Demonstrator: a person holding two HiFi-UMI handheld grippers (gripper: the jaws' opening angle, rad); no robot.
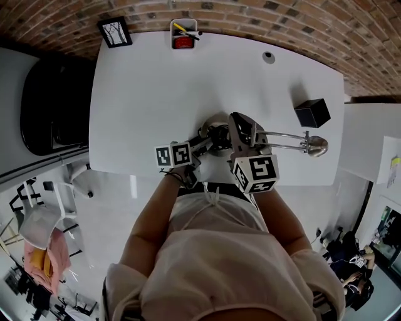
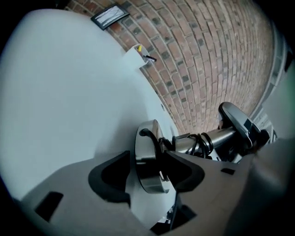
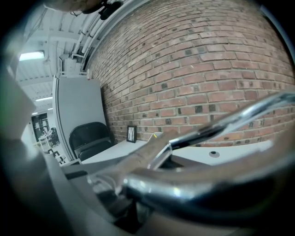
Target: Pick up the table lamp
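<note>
You had the chrome metal table lamp (image 1: 305, 143) lying on its side on the white table (image 1: 150, 94), near the edge closest to you. Its round metal base (image 2: 148, 156) stood on edge, and its thin arm ran to your right, ending in the lamp head (image 1: 317, 147). Your left gripper (image 2: 147, 169) was released: its jaws stood wide apart with the base disc between them, and a small gap showed beside the left jaw. Your right gripper (image 1: 241, 131) was clenched on the shiny arm of the lamp, just beside the base. A small black cube (image 1: 312, 113) sat on the table beyond the arm, apart from it. A white pen holder (image 1: 183, 34) and a black picture frame (image 1: 114, 31) stood at the far edge, by the brick wall (image 1: 250, 19).
</note>
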